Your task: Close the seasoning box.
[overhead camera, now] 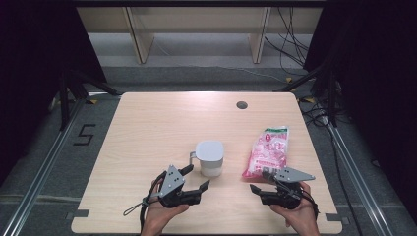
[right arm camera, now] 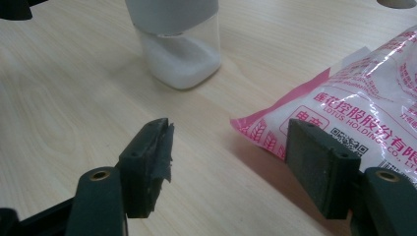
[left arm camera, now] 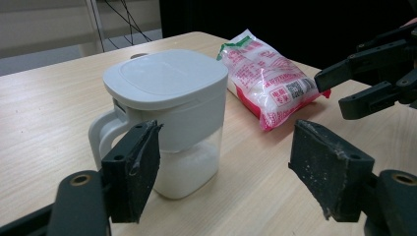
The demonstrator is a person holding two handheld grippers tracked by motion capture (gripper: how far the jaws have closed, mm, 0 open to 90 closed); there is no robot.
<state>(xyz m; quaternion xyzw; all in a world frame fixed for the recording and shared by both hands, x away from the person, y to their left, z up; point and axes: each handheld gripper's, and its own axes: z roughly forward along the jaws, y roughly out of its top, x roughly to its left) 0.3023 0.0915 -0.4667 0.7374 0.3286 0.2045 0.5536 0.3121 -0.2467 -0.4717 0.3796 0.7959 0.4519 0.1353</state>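
Both grippers hover low over the near table edge with jaws spread and nothing between them — the left gripper just short of the lidded white canister, the right gripper at the near end of the pink-and-white sugar bag. Best to steady the canister by its handle and pinch the bag's corner squarely. Beyond lie the pale wood table, grey floor and shelving legs — cables trail far right

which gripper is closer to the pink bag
Right. The right gripper sits open just below the pink bag; the left gripper is open by the white jug, farther off.
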